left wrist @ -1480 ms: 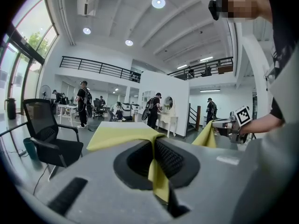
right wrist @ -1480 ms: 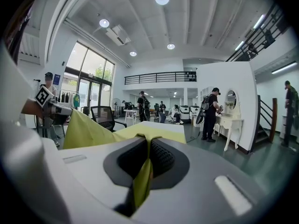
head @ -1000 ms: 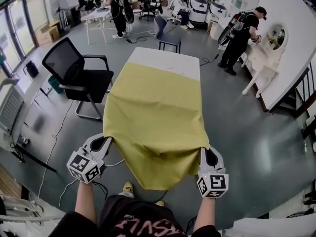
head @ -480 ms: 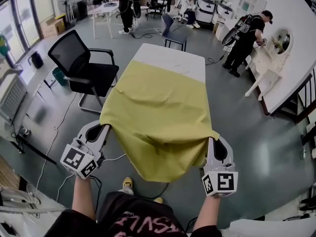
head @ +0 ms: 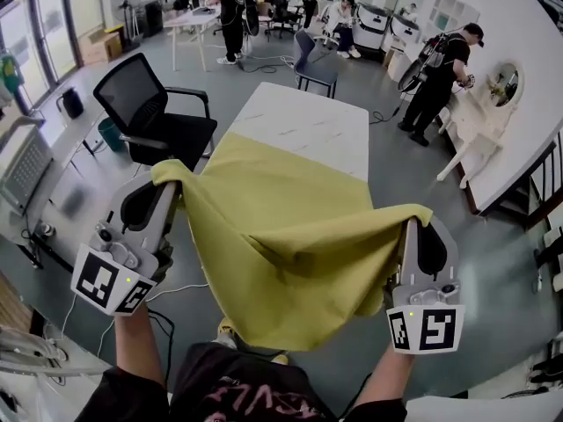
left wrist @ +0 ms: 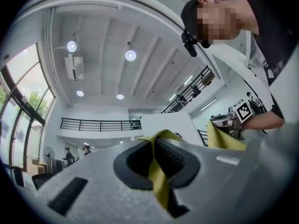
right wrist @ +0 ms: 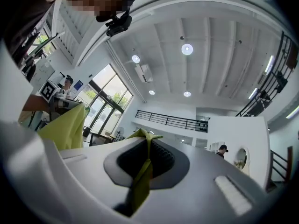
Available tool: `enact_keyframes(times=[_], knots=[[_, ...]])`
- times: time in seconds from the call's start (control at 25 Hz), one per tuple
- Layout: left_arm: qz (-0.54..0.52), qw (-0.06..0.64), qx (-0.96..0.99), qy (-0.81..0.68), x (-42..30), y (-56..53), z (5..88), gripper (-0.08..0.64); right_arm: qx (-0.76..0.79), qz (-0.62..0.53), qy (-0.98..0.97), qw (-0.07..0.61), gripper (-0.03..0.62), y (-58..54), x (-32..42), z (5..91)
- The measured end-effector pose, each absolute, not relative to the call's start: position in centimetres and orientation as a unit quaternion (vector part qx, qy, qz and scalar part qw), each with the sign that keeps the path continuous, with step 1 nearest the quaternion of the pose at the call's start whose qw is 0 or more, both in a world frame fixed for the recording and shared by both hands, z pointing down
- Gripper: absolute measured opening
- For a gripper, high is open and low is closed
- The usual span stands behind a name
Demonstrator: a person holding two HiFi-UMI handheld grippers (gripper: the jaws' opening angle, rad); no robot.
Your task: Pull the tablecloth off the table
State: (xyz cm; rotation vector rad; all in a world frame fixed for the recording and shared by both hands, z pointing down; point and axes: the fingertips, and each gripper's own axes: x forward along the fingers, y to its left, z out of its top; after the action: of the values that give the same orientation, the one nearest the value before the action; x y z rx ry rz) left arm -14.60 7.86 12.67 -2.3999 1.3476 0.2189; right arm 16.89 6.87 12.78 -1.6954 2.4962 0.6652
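A yellow-green tablecloth [head: 290, 236] hangs between my two grippers, its far part still lying on the white table [head: 308, 121]. My left gripper [head: 167, 183] is shut on the cloth's near left corner. My right gripper [head: 415, 220] is shut on the near right corner. Both are raised and tilted up. In the left gripper view a strip of tablecloth [left wrist: 156, 171] is pinched between the shut jaws of the left gripper [left wrist: 154, 141]. The right gripper view shows the same: the right gripper [right wrist: 147, 139] pinches a fold of the tablecloth [right wrist: 142, 176]. The far half of the table top is bare.
A black office chair [head: 154, 121] stands left of the table, and a grey chair [head: 315, 60] beyond its far end. Several people stand at the back and right, one at a white dresser [head: 475, 121]. A desk edge [head: 26, 174] is at far left. Cables lie on the floor.
Both grippers have lifted and pulled toward me with the cloth corners. The tablecloth has slid off more of the table, baring more white top at the far end.
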Motion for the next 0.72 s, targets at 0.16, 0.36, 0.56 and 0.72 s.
enact_keyframes(times=[0.16, 0.36, 0.56, 0.72], knots=[[0.059, 0.170, -0.849, 0.496, -15.5, 3.4, 13.1, 0.005, -0.565, 0.180, 0.804, 0.026, 0.014, 2.4, 17.8, 12.8], [0.058, 0.184, -0.854, 0.484, -14.7, -0.8, 9.8, 0.005, -0.574, 0.175, 0.799, 0.026, 0.014, -1.7, 18.2, 10.2], [0.053, 0.207, -0.853, 0.476, -13.5, -4.4, 6.8, 0.005, -0.581, 0.178, 0.794, 0.036, 0.014, -5.2, 18.4, 7.4], [0.044, 0.204, -0.860, 0.465, -12.7, -7.0, 7.3, 0.005, -0.595, 0.163, 0.787, 0.025, 0.014, -8.4, 18.8, 8.4]])
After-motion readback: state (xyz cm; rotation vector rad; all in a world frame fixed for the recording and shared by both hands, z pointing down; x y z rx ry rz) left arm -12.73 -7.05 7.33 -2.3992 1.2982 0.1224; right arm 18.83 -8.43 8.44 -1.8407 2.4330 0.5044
